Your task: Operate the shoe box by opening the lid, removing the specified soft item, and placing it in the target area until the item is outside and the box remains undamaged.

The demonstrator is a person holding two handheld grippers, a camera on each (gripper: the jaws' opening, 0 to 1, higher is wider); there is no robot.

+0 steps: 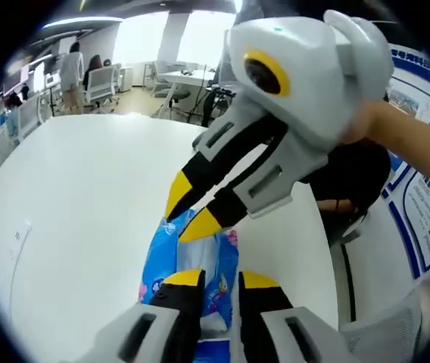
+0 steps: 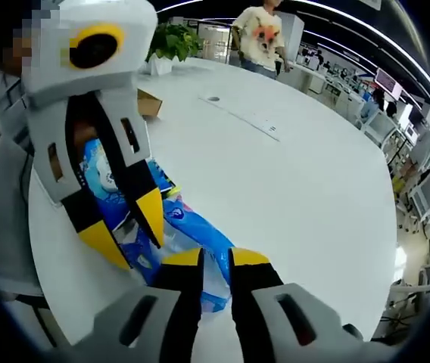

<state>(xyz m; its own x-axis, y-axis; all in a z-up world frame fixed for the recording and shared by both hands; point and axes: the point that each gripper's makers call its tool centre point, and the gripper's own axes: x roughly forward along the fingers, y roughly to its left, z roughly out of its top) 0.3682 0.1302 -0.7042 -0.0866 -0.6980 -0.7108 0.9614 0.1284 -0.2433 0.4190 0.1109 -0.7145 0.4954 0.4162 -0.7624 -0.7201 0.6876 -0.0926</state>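
A soft blue printed pack [image 1: 216, 253] is held between both grippers just above the white table [image 1: 86, 212]. In the left gripper view, my left gripper [image 1: 221, 278] is shut on the pack's near end. The right gripper [image 1: 190, 210] reaches in from the upper right and pinches the far edge. The right gripper view has my right gripper [image 2: 215, 259] shut on a crumpled end of the blue pack [image 2: 188, 227], while the left gripper [image 2: 130, 227] comes down from the upper left, clamped on it. A brown cardboard box [image 2: 149, 103] lies behind, mostly hidden.
The white table [image 2: 291, 197] is wide, with a cable hatch [image 2: 272, 130] set into it. A potted plant [image 2: 171, 41] stands at its far edge and a person [image 2: 264, 34] stands beyond. Office chairs [image 1: 100, 85] and desks sit farther off. A person's forearm [image 1: 412, 144] crosses at right.
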